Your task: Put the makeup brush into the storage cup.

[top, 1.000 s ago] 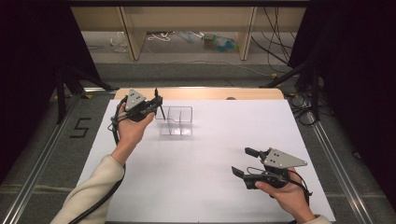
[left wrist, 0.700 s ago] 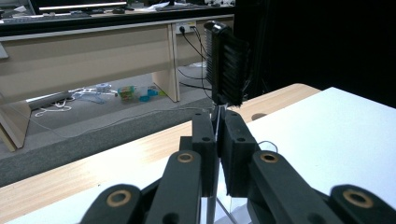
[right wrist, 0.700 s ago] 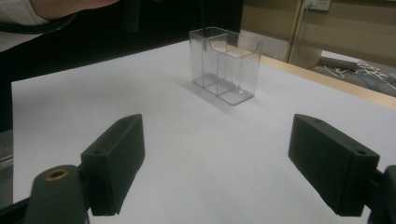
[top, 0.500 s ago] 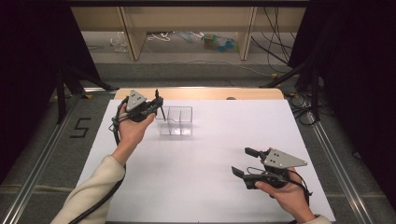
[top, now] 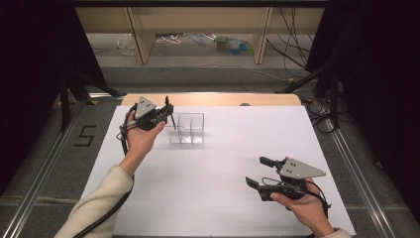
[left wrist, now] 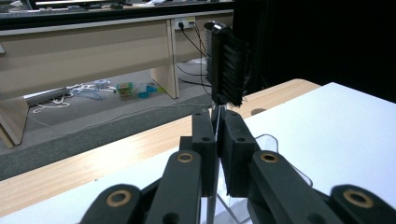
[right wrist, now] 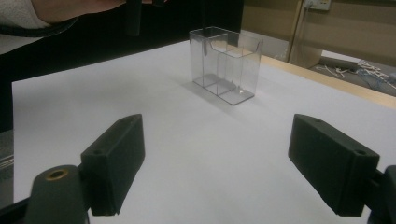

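At five o'clock my right gripper (top: 258, 172) hovers, fingers spread wide and empty, open white desk (top: 223, 193) all around it. At eleven o'clock my left gripper (top: 167, 106) pinches a black brush (left wrist: 226, 65) by its thin handle, beside the clear divided box (top: 187, 128) near the desk's far edge.

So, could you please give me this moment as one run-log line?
left tongs: shut on brush | right tongs: open, empty | clear box: upright on table

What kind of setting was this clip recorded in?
Probably a lab recording bay: a white-covered table flanked by black curtains, loose cables on the floor behind, and a floor mark "5".
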Action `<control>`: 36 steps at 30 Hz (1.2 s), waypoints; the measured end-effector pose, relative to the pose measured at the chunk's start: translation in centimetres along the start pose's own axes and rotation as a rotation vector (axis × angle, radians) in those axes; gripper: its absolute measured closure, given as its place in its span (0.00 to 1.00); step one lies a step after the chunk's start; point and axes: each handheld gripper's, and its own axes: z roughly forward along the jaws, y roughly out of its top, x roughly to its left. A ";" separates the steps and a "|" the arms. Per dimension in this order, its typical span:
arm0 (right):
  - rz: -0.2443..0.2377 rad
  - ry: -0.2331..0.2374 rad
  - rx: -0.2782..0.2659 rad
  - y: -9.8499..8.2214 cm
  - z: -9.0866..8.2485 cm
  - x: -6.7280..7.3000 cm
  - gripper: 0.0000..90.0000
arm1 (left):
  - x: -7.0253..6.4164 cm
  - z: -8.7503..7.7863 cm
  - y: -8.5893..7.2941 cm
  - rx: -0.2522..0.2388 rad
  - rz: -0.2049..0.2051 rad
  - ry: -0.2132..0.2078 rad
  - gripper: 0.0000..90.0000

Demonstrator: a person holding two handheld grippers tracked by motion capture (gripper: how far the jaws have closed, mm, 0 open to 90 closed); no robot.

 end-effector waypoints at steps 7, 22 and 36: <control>-0.003 0.003 0.006 0.0 0.0 0.0 0.22 | 0.1 0.1 -0.1 0.007 0.003 0.002 0.94; -0.002 0.004 0.006 0.0 0.0 0.0 0.22 | 0.1 0.5 -0.8 0.022 -0.002 0.006 0.94; 0.022 0.020 0.011 -0.1 0.1 0.1 0.22 | 0.1 0.8 -1.3 0.037 -0.014 0.003 0.94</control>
